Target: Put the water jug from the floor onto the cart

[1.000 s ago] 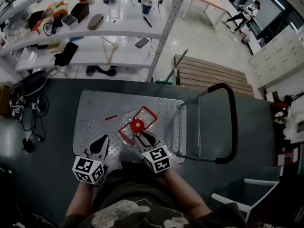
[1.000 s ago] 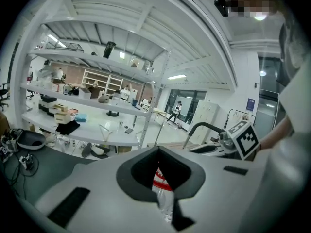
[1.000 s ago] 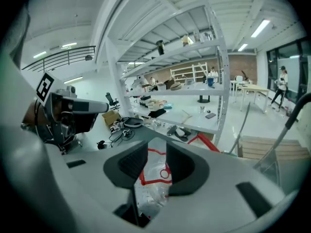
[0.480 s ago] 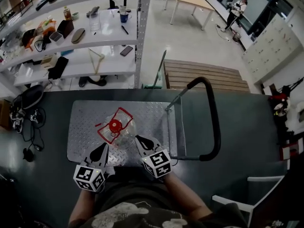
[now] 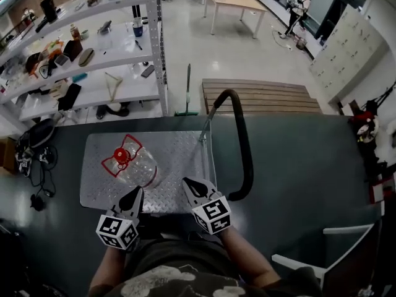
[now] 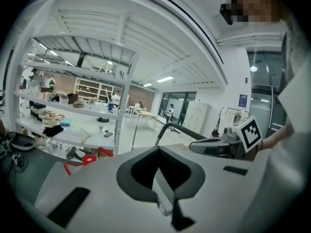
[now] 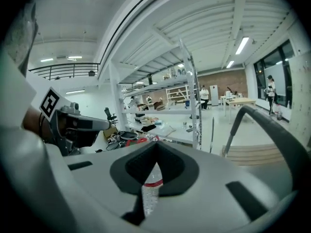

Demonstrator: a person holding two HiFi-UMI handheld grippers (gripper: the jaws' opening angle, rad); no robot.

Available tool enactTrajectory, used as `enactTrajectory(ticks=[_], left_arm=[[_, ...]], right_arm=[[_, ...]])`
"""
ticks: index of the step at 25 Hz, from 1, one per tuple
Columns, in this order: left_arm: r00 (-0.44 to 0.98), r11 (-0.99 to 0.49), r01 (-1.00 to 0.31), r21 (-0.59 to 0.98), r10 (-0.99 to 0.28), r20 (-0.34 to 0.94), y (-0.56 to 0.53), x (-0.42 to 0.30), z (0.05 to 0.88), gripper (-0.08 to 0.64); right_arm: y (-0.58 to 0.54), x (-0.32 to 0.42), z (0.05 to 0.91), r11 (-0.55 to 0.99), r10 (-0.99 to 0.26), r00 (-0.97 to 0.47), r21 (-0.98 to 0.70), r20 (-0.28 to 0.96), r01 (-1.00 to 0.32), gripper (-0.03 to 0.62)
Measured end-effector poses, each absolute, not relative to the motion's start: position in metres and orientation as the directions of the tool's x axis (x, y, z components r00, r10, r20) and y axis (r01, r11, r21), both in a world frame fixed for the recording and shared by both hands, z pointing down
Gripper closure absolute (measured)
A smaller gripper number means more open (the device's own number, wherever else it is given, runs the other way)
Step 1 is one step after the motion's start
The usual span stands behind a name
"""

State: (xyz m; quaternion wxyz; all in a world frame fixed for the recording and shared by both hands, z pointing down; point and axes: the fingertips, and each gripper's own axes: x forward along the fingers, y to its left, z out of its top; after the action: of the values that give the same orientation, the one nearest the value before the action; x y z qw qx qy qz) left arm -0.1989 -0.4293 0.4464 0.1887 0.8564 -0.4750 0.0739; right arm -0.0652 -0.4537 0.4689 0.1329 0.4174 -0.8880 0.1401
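Jug: clear body, red cap and red carry frame, standing on the left part of the cart deck, cap uppermost. It is free of both grippers. In the left gripper view only its red top shows above the gripper body. Cart: ribbed metal deck on a dark floor, with a black looped handle rising at its right end. Left gripper: at the near edge of the deck, just in front of the jug and not touching it; fingers closed tip to tip, gripping nothing. Right gripper: over the near right part of the deck, between the jug and the handle and apart from both; fingers closed, gripping nothing. Each gripper carries a marker cube and is held in one of the person's hands, the two side by side. Beyond the cart: white shelves loaded with small items, and a wooden pallet on the pale floor. Left of the cart: a dark bag and cables on the floor.
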Motion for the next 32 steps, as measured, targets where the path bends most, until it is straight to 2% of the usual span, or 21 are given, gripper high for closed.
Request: enactTrajectory(ticks=[8,20,32], left_arm=[[0.482,-0.42,-0.874,0.245,-0.812,0.329,-0.354,-0.138,0.445,0.554],[0.453,-0.377,-0.885,0.275,-0.836,0.311,-0.295,-0.103,0.442,0.553],[0.295,-0.192,-0.923,0.333,-0.909,0.294,-0.122,-0.171,0.469,0.554]], right_arm=[[-0.401,0.003,0.472,0.615,-0.693,-0.639,-0.189,0.333,-0.766,0.6],[-0.351,0.019,0.482,0.654,-0.626,-0.678,-0.215,0.384,-0.725,0.601],[-0.224,-0.04,0.489,0.719,-0.578,-0.707,-0.155,0.408,-0.677,0.601]])
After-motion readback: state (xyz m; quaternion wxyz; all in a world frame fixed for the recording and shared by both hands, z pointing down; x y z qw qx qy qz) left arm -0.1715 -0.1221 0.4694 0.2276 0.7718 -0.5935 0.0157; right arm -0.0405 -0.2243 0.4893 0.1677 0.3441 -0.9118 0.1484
